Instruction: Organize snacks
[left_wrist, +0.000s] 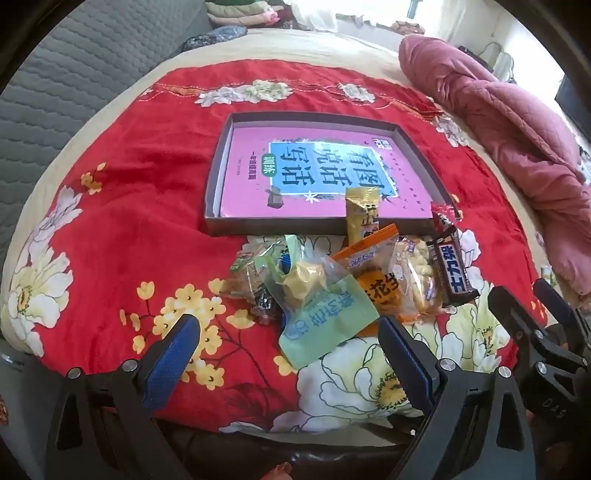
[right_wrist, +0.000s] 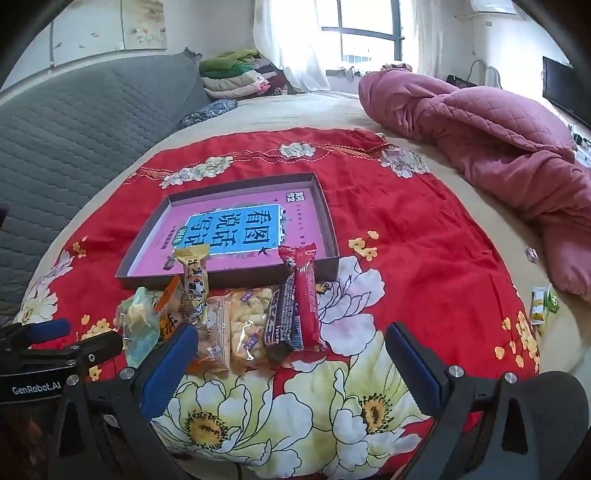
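A pile of wrapped snacks lies on the red floral blanket (left_wrist: 129, 221) in front of a shallow dark box (left_wrist: 221, 162) that holds a pink book. The pile includes a pale green packet (left_wrist: 325, 321), an orange packet (left_wrist: 373, 273), a dark chocolate bar (left_wrist: 452, 269) and a yellow bar (left_wrist: 362, 218) leaning on the box rim. In the right wrist view a red bar (right_wrist: 306, 295) lies next to the dark bar (right_wrist: 284, 321). My left gripper (left_wrist: 291, 354) is open, its fingers on either side of the green packet. My right gripper (right_wrist: 291, 358) is open and empty, just short of the pile.
A crumpled pink quilt (right_wrist: 498, 136) lies at the right. A grey padded headboard (right_wrist: 74, 129) runs along the left, with folded clothes (right_wrist: 236, 74) behind it. Small loose packets (right_wrist: 541, 302) lie off the blanket at the far right.
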